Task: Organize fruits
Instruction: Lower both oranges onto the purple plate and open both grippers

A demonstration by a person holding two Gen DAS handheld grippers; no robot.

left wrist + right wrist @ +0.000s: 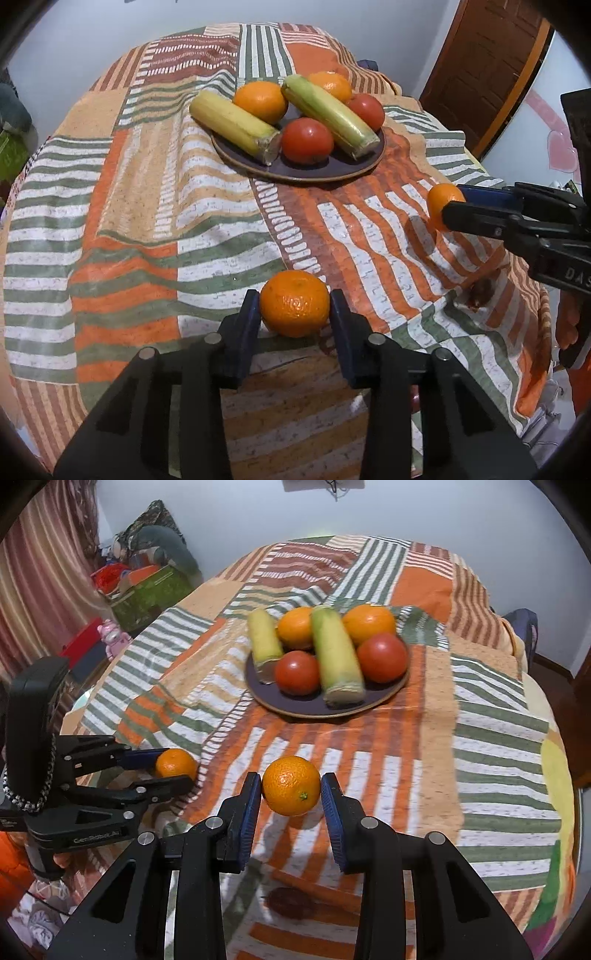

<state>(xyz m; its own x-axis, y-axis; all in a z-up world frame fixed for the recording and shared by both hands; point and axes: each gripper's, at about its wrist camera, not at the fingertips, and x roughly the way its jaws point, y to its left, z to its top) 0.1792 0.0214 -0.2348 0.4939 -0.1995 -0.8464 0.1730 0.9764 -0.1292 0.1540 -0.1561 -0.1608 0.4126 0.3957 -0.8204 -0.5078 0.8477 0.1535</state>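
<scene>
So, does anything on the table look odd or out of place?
Yes: a dark brown lump lies on the tablecloth near the front edge, apart from the plate. It resembles spoiled fruit, but I cannot tell.

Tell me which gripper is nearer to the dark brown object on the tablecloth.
Right. The right gripper, holding an orange, hovers just above the dark brown object; the left gripper, with another orange, is farther left.

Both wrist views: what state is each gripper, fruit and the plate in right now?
Left gripper: shut on a tangerine, held above the tablecloth.
Right gripper: shut on a second tangerine, also lifted.
Plate: on the cloth, loaded.
Two oranges: on the plate, at the back.
Two tomatoes: on the plate.
Two corn cobs: lying across the plate, husks on.
</scene>
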